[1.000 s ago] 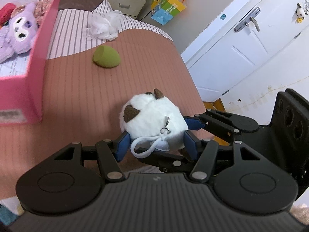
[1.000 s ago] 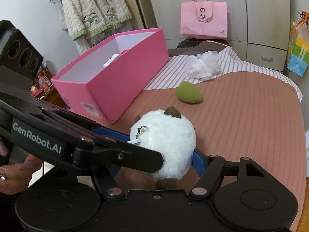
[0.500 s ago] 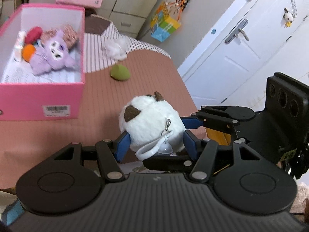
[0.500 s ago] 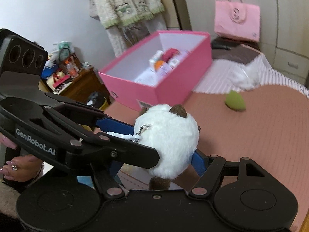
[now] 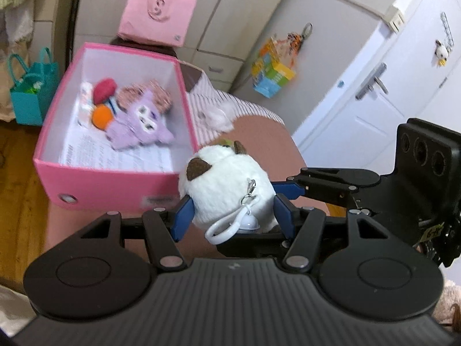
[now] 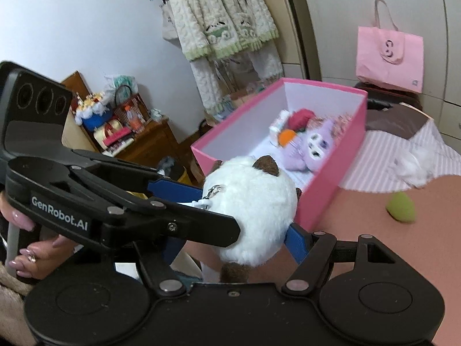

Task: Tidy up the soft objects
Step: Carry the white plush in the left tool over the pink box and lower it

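Note:
A round white plush point(image 5: 224, 184) with brown ears and a white key loop hangs in the air, off the bed. My left gripper point(image 5: 233, 216) is shut on its sides with blue pads. In the right wrist view my right gripper point(image 6: 236, 242) is shut on the same white plush point(image 6: 253, 201) from another side, crossing the left one. The open pink box point(image 5: 115, 184) sits just beyond and below, holding a purple plush point(image 5: 141, 124) with red and orange soft items. A green soft lump point(image 6: 402, 209) and a white fluffy piece point(image 6: 415, 164) lie on the bed.
The brown striped bed cover point(image 6: 374, 245) carries the pink box point(image 6: 331, 178). A pink bag point(image 5: 157, 17) stands behind it, a teal bag point(image 5: 34, 98) on the wooden floor to the left. A white door point(image 5: 374, 92) is on the right. A hand point(image 6: 37, 248) holds the left gripper.
Both grippers have risen with the white plush and moved toward the pink box. The box's inside and its toys have come into full view; the green lump has dropped behind.

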The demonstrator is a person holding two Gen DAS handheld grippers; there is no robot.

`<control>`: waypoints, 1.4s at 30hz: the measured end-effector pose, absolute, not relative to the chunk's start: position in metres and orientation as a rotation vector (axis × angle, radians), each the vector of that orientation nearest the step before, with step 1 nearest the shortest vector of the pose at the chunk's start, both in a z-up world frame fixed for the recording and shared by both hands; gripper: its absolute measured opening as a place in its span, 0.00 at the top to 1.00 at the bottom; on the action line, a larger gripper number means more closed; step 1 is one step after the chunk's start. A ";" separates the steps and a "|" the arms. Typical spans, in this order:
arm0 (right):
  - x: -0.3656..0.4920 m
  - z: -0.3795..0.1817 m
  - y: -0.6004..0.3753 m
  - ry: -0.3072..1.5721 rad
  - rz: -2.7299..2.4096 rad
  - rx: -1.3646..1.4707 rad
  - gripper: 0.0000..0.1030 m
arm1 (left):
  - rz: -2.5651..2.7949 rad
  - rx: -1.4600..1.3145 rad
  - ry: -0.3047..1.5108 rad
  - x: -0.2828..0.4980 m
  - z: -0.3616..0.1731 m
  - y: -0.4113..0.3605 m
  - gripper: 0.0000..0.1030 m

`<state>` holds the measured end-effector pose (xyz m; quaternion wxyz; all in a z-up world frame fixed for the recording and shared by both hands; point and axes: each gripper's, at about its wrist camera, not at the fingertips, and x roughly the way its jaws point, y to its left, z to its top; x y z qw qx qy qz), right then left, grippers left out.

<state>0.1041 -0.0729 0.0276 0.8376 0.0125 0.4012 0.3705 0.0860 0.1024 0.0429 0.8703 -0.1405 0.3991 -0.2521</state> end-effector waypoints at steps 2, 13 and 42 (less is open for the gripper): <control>0.114 0.030 -0.062 0.844 0.796 0.045 0.25 | -0.503 -0.284 0.799 0.090 0.048 0.112 0.43; 0.171 0.036 -0.014 0.768 0.822 0.070 0.25 | -0.409 -0.319 0.709 0.141 0.053 0.158 0.42; 0.285 -0.040 0.022 0.911 0.891 -0.143 0.26 | -0.264 -0.211 0.830 0.242 -0.021 0.163 0.45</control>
